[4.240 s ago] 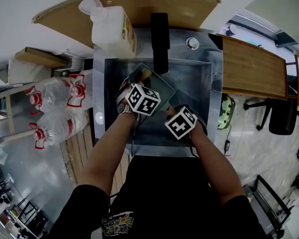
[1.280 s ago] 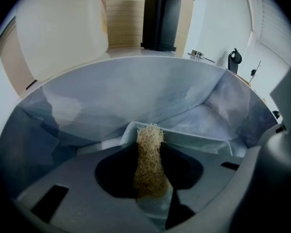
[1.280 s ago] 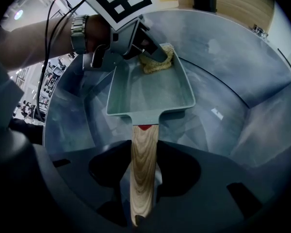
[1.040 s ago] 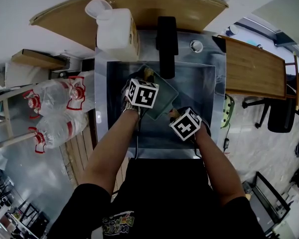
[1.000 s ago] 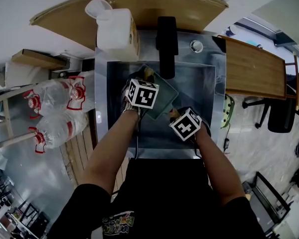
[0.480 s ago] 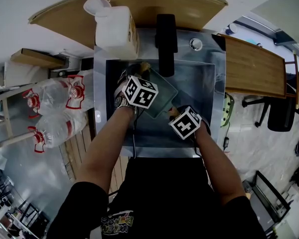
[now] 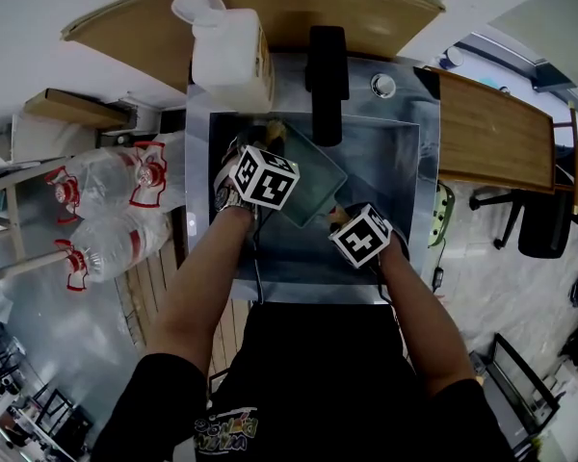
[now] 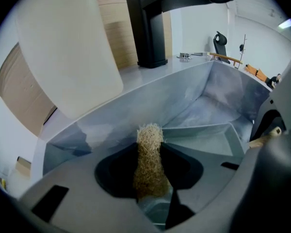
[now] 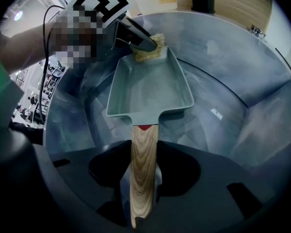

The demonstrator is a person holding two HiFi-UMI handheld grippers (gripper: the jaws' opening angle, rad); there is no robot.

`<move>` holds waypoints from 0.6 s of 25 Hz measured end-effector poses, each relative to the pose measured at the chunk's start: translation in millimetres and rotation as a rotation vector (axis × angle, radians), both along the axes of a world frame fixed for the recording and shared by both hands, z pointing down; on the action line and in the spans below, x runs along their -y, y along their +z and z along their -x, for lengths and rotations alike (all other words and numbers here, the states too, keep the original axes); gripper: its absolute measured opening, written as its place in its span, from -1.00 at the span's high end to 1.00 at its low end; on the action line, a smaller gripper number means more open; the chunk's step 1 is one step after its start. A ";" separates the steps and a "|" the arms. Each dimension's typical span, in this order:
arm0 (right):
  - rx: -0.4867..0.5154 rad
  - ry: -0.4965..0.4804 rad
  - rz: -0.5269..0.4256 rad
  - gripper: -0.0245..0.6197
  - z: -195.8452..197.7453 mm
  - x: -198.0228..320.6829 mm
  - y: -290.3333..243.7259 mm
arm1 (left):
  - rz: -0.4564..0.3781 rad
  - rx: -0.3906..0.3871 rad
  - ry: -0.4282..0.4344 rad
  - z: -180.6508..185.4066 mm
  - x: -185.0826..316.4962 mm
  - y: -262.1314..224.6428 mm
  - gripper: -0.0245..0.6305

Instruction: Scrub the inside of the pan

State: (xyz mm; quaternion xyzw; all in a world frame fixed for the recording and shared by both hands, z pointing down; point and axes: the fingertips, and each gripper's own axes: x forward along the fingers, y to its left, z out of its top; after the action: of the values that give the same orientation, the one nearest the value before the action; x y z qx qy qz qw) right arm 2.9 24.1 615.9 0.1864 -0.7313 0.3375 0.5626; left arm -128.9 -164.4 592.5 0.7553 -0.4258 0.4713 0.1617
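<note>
— Well, the pan [image 9: 153,91] — where?
— Down inside the sink [image 7: 409,176], set at a slant across the basin, with its wooden handle [image 9: 143,149] pointing back toward the body.
— Held by what?
— By the right tongs [image 9: 144,178], clamped on that handle from both sides, near its end.
— And the left tongs [image 8: 150,174]?
— Squeezed tight on a straw-coloured scrub pad [image 8: 149,142], pinched thin between the two jaws and poking out past them.
— Touching the pan?
— Yes, pressed into the far left corner of the pan's inside, right against the rim, going by the right gripper view.
— Rest of the pan's floor?
— Bare and grey-green, with a faint dull film over it; hard to tell whether wet.
— Around the sink?
— Black tap [image 7: 327,70] at the back edge, reaching out over the basin. White jug [image 7: 229,51] on the counter just left of the tap. Two clear bottles [image 7: 111,186] with red on them off to the left, well apart from the basin.
</note>
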 end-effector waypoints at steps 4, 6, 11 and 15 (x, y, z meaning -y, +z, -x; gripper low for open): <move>0.000 0.001 0.000 0.40 0.1 -0.3 -0.8 | 0.007 -0.002 -0.024 7.1 -5.2 -1.4 0.49; 0.003 0.001 0.003 0.40 0.0 -0.2 -1.0 | 0.008 -0.001 -0.031 9.9 -7.4 -2.1 0.49; 0.005 0.003 0.009 0.40 -0.5 -0.6 -0.8 | 0.010 0.012 -0.035 17.7 -14.6 -2.6 0.49; 0.009 0.003 0.003 0.40 0.9 1.2 -1.0 | 0.008 0.012 -0.045 21.3 -20.9 -2.2 0.49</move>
State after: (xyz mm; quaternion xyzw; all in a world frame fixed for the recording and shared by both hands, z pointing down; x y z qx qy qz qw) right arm 2.0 22.9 614.9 0.1853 -0.7331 0.3403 0.5590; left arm -150.2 -143.5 590.3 0.7419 -0.4418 0.4738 0.1728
